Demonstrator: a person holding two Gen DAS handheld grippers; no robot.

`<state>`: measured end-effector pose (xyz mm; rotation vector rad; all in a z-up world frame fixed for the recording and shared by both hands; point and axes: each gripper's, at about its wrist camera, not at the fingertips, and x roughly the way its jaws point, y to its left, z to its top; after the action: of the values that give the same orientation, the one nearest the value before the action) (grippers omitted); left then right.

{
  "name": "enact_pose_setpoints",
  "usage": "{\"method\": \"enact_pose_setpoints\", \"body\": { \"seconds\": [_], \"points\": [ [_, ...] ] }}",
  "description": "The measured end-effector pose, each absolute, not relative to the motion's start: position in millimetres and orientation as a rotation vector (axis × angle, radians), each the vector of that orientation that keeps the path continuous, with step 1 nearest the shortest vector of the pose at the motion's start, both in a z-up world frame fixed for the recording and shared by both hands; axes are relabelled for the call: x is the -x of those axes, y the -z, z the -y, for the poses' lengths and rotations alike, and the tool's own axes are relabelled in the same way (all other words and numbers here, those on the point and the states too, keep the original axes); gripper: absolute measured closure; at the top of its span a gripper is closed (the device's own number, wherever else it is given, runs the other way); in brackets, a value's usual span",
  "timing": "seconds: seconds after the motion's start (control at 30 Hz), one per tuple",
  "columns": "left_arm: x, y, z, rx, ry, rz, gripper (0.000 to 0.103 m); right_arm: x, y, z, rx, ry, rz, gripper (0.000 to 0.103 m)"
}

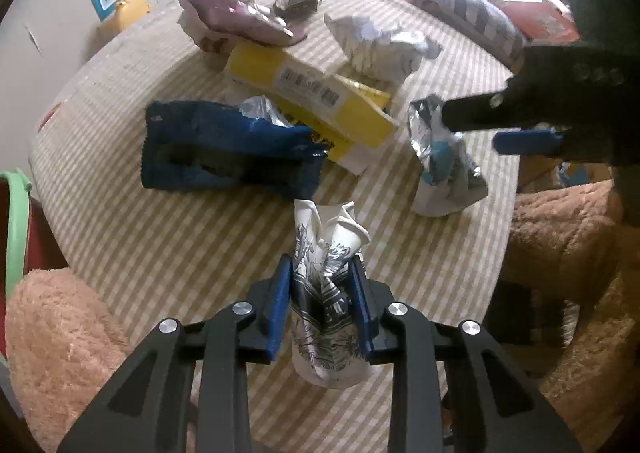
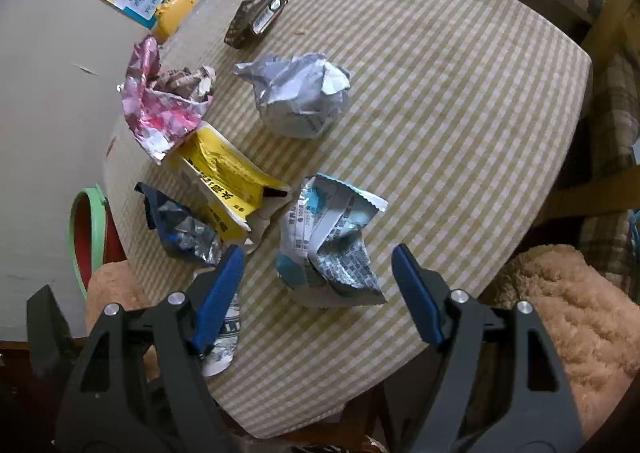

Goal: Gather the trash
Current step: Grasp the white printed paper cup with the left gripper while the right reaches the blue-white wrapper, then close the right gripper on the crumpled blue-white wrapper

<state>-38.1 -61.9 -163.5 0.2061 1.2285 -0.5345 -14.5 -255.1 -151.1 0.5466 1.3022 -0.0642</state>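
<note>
Now the left claw [image 1: 322, 303] grips a crumpled paper cup [image 1: 326, 293] on the desk [image 1: 160, 245], while the right claw [image 2: 318, 293] hangs open above a silver wrapper [image 2: 328, 245]

Counted on the checked tablecloth [image 2: 440, 93]:
- one crushed paper cup [image 1: 328, 293], lower centre of the left wrist view
- one yellow carton [image 2: 224, 177], left of centre
- one blue foil bag [image 2: 180, 229], lower left
- one pink wrapper [image 2: 156, 109], upper left
- one silver crumpled wrapper [image 2: 296, 97], centre
- one white-and-teal wrapper [image 2: 328, 241], lower centre
- one small brown packet [image 2: 256, 19], top

Seven pieces of trash altogether. Off the cloth: one green-rimmed bin [image 2: 86, 237] at far left, two grippers.
</note>
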Motion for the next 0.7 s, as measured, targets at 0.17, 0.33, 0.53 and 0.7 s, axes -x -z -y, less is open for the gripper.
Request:
{"method": "enact_pose_setpoints", "body": {
  "seconds": [0.17,0.33,0.53,0.7],
  "points": [
    [39.8,138.0,54.7,-0.199,0.524,-1.131,0.078,9.9,156.9,250.6,-0.498,0.073,-1.328,0.029],
    [38.4,121.3,43.4,-0.165,0.501,-1.083,0.078,9.0,158.9,250.6,-0.467,0.086,-1.328,0.031],
    [27.5,111.5,36.8,-0.13,0.475,-1.052,0.078,4.2,162.0,244.9,-0.42,0.086,-1.338,0.043],
    [26.2,111.7,29.3,-0.106,0.459,-1.05,0.078,0.3,165.5,236.1,-0.357,0.078,-1.343,0.057]
  ]
}}
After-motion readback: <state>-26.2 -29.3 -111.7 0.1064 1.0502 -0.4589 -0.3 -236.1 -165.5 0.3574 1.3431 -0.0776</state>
